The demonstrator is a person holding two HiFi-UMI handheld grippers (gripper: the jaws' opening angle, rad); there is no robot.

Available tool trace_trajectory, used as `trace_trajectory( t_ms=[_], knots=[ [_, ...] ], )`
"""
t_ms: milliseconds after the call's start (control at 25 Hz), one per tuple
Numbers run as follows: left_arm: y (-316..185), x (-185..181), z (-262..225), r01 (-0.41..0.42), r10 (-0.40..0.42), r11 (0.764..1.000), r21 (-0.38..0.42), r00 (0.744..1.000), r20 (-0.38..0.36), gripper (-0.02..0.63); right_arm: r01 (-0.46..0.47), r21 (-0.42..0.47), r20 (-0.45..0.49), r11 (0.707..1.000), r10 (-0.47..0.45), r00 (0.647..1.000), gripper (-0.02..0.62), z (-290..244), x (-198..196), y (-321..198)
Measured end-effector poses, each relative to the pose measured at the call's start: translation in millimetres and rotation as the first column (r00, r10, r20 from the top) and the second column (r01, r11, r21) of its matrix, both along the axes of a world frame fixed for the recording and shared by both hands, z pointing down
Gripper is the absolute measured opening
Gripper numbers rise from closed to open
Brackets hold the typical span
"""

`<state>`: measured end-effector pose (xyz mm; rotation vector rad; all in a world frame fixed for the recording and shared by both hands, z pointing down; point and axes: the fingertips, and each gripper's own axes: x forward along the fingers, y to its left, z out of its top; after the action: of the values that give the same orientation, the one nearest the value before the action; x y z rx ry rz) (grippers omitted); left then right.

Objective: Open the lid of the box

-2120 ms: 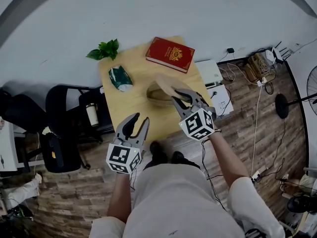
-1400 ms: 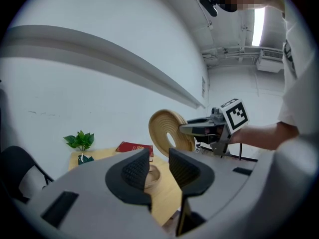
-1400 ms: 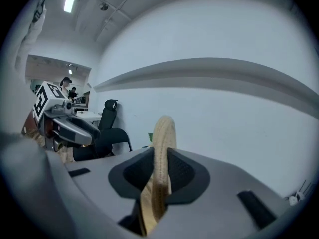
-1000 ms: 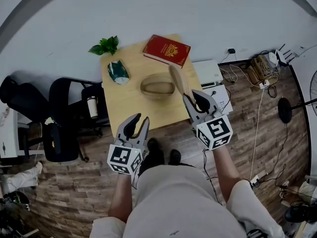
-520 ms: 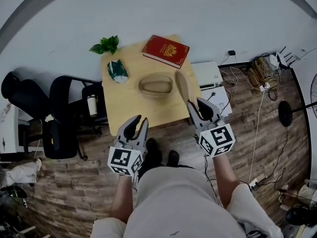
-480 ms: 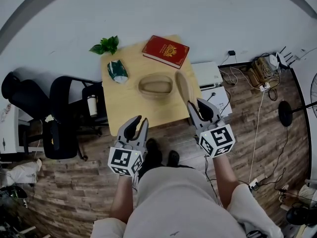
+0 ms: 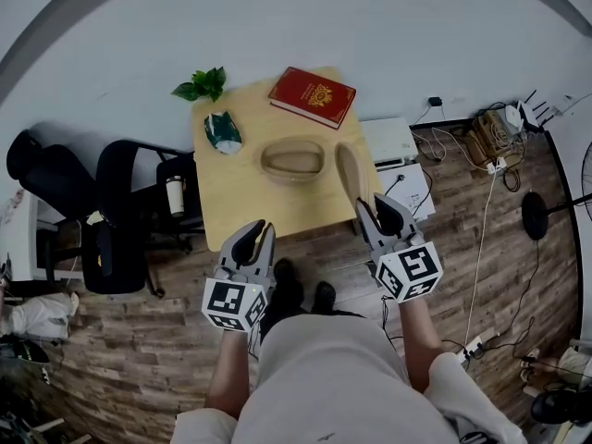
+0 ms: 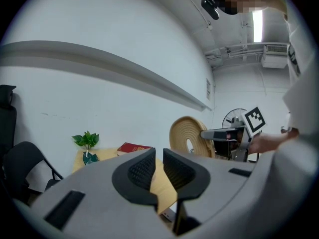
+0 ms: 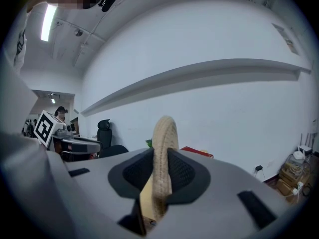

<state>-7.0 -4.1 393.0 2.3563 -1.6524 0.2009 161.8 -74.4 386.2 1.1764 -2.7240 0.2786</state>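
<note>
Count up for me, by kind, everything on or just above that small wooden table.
Red book: 1
Leafy plant: 1
Green packet: 1
Woven box, open: 1
Woven lid, clamped in the right hand-held gripper: 1
Total: 5

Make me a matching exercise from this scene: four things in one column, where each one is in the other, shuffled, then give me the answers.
Things
1. red hardcover book
2. crumpled green packet
3. woven oval box
4. woven straw lid

Places
A. clamped on edge in the right gripper
B. middle of the wooden table, open
C. far right corner of the table
D. left side of the table, near the leafy green plant

Pairs: 1-C, 2-D, 3-B, 4-A
</note>
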Motion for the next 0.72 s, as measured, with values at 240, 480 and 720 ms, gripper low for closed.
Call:
trace_trajectory(
  t_ms=[240,480,720],
  knots=[
    [3.7,4.1,2.7,0.001,-0.001,1.000,-0.003,1.000,-0.003,0.040,0.002,-0.011,-0.002,1.000,-0.002,1.000,0.078,4.2,4.5,5.8],
    [11.2,8.5,1.6,-0.003,0.003,1.000,-0.001,1.000,0.002,0.028,-0.003,-0.013,-0.003,1.000,0.003,1.000,0.078,4.8,10.4,14.9],
    [12.2,10.4,0.7,-0.005,0.005,1.000,0.005,1.000,0.003,0.020,-0.009,-0.013,-0.008,1.000,0.009,1.000,0.078,5.9,14.0,17.7]
  ],
)
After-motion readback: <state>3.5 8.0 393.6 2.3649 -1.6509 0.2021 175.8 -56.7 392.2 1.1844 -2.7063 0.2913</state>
